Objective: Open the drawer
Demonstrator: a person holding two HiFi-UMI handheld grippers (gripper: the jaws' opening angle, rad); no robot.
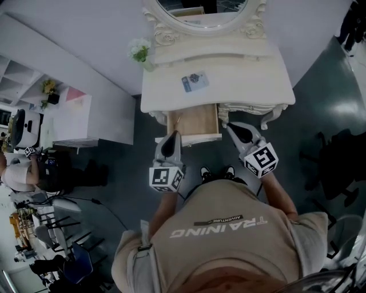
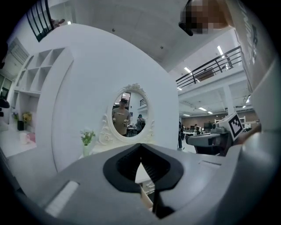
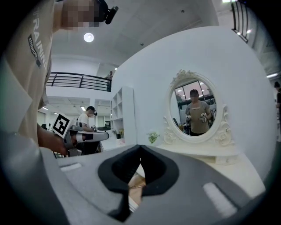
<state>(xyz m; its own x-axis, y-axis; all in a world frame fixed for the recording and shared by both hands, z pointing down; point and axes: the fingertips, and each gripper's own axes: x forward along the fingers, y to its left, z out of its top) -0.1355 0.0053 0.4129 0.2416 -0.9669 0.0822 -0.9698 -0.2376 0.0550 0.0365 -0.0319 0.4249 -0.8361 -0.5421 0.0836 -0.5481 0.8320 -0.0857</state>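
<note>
- The drawer (image 1: pixel 194 120) stands open, jutting from the front of the white table (image 1: pixel 246 86), between the tips of the two tongs and just ahead of them.
- Its pale wooden bottom shows. A thin dark streak lies near its left wall, too small to make out.
- The left tongs (image 1: pixel 172 136) have their jaws together with nothing between them. The tip sits by the drawer's front left corner.
- The right tongs (image 1: pixel 231 127) are likewise closed and empty. Their tip is just right of the drawer, at the table's carved front edge.
- On the table top beyond both tongs lies a small blue-and-white card (image 1: pixel 195 81). A vase of white flowers (image 1: pixel 139 51) stands at the far left corner, and an oval mirror (image 1: pixel 203 14) at the back.
- The drawer's front edge reaches past the table's front edge towards the person's shoes (image 1: pixel 217 171), which stand behind the tips, between the tongs.
- Dark floor (image 1: pixel 320 109) spreads to the right of the right tongs. A narrower strip shows left of the left tongs, before a white shelf unit (image 1: pixel 20 77).
</note>
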